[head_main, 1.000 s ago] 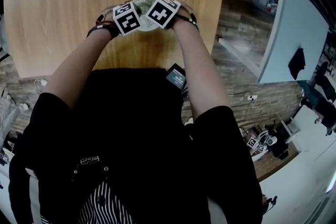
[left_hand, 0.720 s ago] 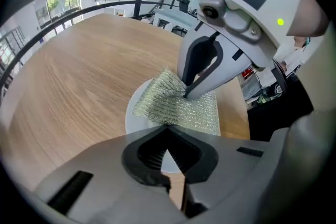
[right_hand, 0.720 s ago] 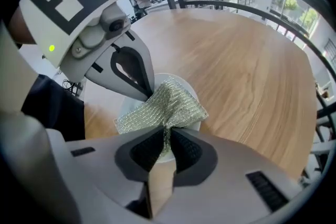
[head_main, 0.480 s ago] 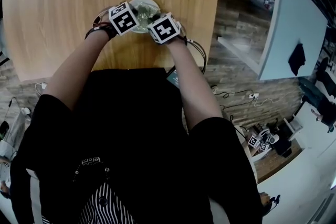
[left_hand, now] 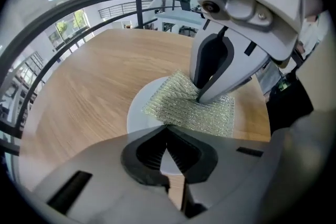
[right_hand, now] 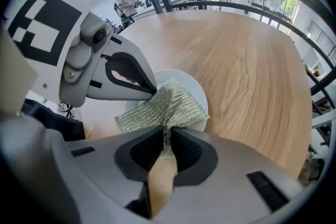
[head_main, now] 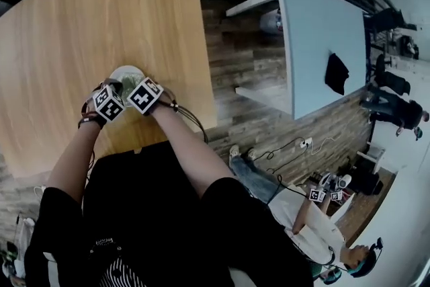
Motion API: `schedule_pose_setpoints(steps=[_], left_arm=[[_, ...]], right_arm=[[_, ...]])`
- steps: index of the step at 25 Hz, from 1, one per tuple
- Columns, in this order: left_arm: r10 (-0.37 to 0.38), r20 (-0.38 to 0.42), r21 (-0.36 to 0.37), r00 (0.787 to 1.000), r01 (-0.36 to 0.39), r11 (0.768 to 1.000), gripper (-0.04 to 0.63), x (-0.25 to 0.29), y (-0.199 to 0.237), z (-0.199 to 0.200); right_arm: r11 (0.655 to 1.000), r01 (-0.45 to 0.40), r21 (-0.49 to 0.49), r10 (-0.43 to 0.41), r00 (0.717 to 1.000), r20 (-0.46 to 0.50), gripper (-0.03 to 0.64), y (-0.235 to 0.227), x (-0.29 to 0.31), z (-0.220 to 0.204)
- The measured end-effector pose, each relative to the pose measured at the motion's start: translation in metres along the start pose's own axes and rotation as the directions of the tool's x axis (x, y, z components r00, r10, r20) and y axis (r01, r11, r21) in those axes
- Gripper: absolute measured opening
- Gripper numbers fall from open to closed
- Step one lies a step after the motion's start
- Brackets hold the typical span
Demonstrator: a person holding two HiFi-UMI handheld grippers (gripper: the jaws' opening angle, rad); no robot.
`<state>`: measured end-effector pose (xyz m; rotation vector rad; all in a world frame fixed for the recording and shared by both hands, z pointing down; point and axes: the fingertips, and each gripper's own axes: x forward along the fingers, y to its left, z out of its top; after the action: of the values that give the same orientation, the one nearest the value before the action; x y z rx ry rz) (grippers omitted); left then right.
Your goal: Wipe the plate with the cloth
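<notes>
The right gripper [right_hand: 167, 134] had its jaws closed tight on a fold of the cloth [right_hand: 160, 107], a greenish glittering mesh that lay on the plate [right_hand: 195, 91]. The left gripper [left_hand: 168, 131] had its jaws pinched narrow on the rim of the white plate, at the 6 o'clock edge in its own view. In that view the cloth covered the plate from about 12 to 4 o'clock, and the right gripper stood over it at 1 o'clock. The plate sat on the wooden surface [left_hand: 100, 76], near the edge by the person [head_main: 154, 212].
</notes>
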<state>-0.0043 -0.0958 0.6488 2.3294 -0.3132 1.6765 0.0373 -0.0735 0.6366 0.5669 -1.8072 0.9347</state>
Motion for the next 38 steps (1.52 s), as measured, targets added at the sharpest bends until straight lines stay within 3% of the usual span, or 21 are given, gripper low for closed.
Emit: schedule_pose_setpoints(steps=[5,7,10,13,15,16,18,19,21,23,25,29,33,36,38], left_arm=[[0.028,0.004,-0.037,1.0,-0.027,0.999,-0.008,-0.003,-0.003,0.002],[0.016,0.011,-0.081,1.0,-0.015,0.997,-0.008,0.0,-0.003,0.003],[0.028,0.015,-0.08,1.0,-0.026,0.996,-0.008,-0.001,-0.004,0.003],[0.059,0.107,-0.156,0.993,-0.042,0.987,-0.008,-0.013,-0.006,0.008],[0.058,0.215,-0.247,0.975,-0.003,0.969,-0.008,-0.032,-0.004,0.028],[0.05,0.274,-0.284,0.96,0.031,0.958,-0.008,-0.046,-0.006,0.04],[0.012,0.389,-0.306,0.921,0.116,0.945,-0.008,-0.084,-0.017,0.056],[-0.012,0.437,-0.279,0.9,0.148,0.949,-0.008,-0.106,-0.026,0.061],[-0.043,0.504,-0.195,0.862,0.163,0.967,-0.006,-0.157,-0.05,0.064],[-0.038,0.56,-0.171,0.827,0.161,0.972,-0.006,-0.207,-0.068,0.06],[-0.012,0.635,-0.192,0.772,0.174,0.966,-0.006,-0.251,-0.075,0.059],[0.113,0.761,-0.276,0.639,0.162,0.948,-0.006,-0.332,-0.077,0.081],[0.204,0.823,-0.307,0.53,0.114,0.945,-0.006,-0.389,-0.079,0.104],[0.196,0.875,-0.272,0.443,0.115,0.955,-0.006,-0.43,-0.088,0.116],[0.195,0.896,-0.259,0.399,0.114,0.959,-0.006,-0.458,-0.097,0.112]], right_arm=[[0.999,0.03,-0.023,-0.029,0.999,0.012,0.043,0.0,-0.005,-0.004],[0.999,0.04,0.004,-0.04,0.999,0.036,0.043,-0.004,-0.005,-0.004],[0.999,0.042,0.034,-0.045,0.994,0.095,0.043,-0.002,-0.014,-0.005],[0.997,0.072,0.012,-0.073,0.988,0.138,0.043,-0.003,-0.039,-0.011],[0.986,0.165,-0.01,-0.162,0.978,0.134,0.043,-0.029,-0.07,-0.018],[0.986,0.167,-0.01,-0.164,0.977,0.133,0.043,-0.032,-0.084,-0.023],[0.997,0.078,-0.009,-0.075,0.978,0.195,0.043,-0.019,-0.109,-0.018],[1.0,0.015,-0.018,-0.01,0.964,0.264,0.043,-0.008,-0.126,-0.007],[0.996,-0.082,-0.034,0.089,0.917,0.389,0.043,0.015,-0.164,0.008],[0.991,-0.124,-0.047,0.132,0.874,0.468,0.043,0.032,-0.205,0.014],[0.99,-0.132,-0.054,0.14,0.822,0.552,0.043,0.039,-0.249,0.02],[0.984,-0.174,-0.043,0.155,0.702,0.695,0.043,0.048,-0.323,0.023],[0.987,-0.13,-0.094,0.156,0.642,0.751,0.044,0.072,-0.361,0.028],[0.99,-0.032,-0.135,0.126,0.612,0.781,0.041,0.098,-0.384,0.041],[0.988,-0.005,-0.152,0.126,0.585,0.801,0.041,0.122,-0.396,0.047]])
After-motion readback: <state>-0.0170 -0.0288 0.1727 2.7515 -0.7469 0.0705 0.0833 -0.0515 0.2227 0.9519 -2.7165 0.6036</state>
